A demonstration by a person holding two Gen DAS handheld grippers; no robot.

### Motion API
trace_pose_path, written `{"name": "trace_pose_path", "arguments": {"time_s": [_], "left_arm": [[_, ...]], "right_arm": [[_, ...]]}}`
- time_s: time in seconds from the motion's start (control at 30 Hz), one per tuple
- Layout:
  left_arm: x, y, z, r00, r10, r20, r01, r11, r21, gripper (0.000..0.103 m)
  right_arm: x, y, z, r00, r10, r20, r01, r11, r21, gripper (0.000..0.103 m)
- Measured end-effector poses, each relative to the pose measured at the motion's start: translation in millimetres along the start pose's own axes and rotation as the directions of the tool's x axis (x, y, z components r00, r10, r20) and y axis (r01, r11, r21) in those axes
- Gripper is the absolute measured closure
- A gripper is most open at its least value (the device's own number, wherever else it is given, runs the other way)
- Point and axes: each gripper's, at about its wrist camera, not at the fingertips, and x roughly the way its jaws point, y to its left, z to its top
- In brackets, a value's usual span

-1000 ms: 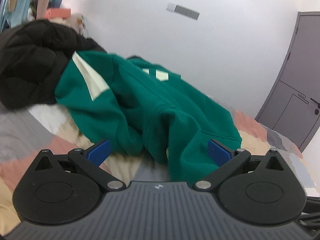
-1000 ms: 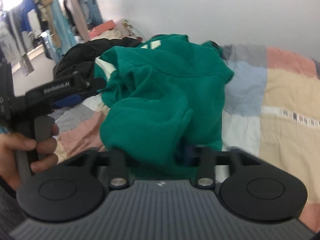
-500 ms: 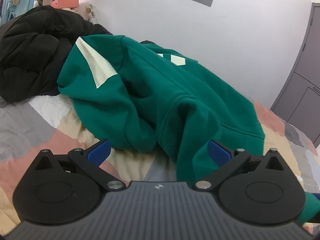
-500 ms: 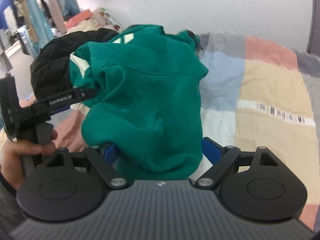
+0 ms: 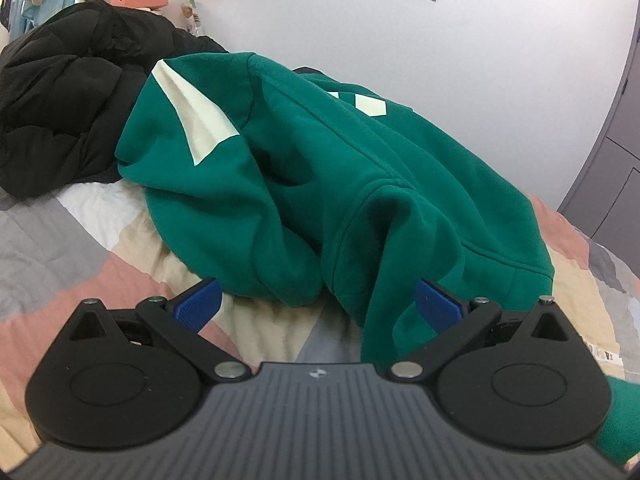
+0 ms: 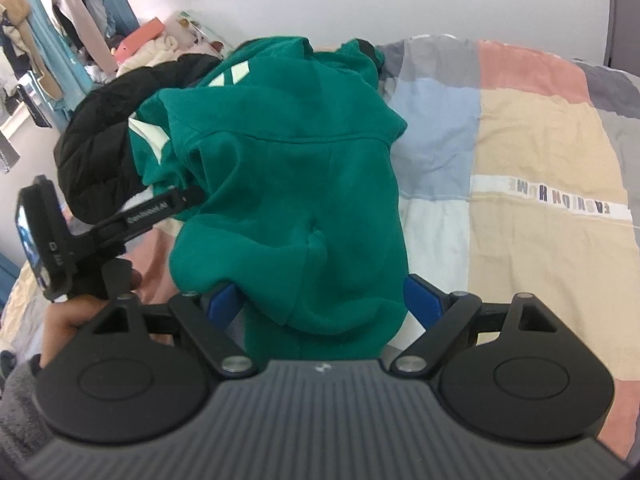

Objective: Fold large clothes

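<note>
A crumpled green sweatshirt (image 5: 360,184) with cream patches lies heaped on the patchwork bedspread (image 5: 80,248). My left gripper (image 5: 318,306) is open at the heap's near edge. A hanging fold of the green cloth drops between its blue pads (image 5: 198,306), closer to the right one, and is not pinched. My right gripper (image 6: 322,302) is also open, its pads wide apart, with a bulging lump of the sweatshirt (image 6: 288,184) lying between them. In the right wrist view the left gripper (image 6: 188,198) reaches into the heap from the left, held by a hand (image 6: 68,316).
A black puffer jacket (image 5: 60,112) lies piled against the sweatshirt's far left side. Hanging clothes (image 6: 48,40) fill the left background. A white wall runs behind the bed, with a grey door (image 5: 616,132) at right. Bare bedspread (image 6: 540,160) stretches to the right of the sweatshirt.
My right gripper's jaws have widened and no longer pinch the green cloth. The left gripper has come closer and lower toward the heap. The sweatshirt has settled onto the bed.
</note>
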Motion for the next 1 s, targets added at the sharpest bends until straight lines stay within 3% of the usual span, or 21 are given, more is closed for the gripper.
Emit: {"name": "trace_pose_path", "arguments": {"time_s": [0.43, 0.6, 0.77, 0.87, 1.0], "left_arm": [[3.6, -5.6, -0.2, 1.0, -0.022, 0.01, 0.022, 1.0, 0.002, 0.0], [10.2, -15.4, 2.4, 0.996, -0.092, 0.015, 0.091, 0.996, 0.002, 0.0], [25.0, -25.9, 5.0, 0.986, -0.167, 0.0, 0.166, 0.986, -0.027, 0.0], [36.6, -27.9, 3.6, 0.982, -0.188, -0.004, 0.187, 0.981, -0.047, 0.0], [54.4, -26.1, 0.9, 0.969, -0.242, -0.043, 0.237, 0.967, -0.091, 0.014]], "right_arm": [[7.0, -14.9, 2.6, 0.999, -0.022, 0.028, 0.021, 0.999, 0.03, 0.016], [24.2, -42.2, 2.6, 1.0, 0.015, 0.02, -0.017, 0.995, 0.097, 0.016], [34.5, -64.7, 9.5, 0.999, -0.012, 0.049, 0.006, 0.993, 0.12, 0.016], [37.1, -72.0, 10.5, 0.998, 0.018, 0.063, -0.025, 0.993, 0.115, 0.016], [41.6, -77.1, 7.9, 0.989, 0.123, 0.076, -0.13, 0.986, 0.1, 0.016]]}}
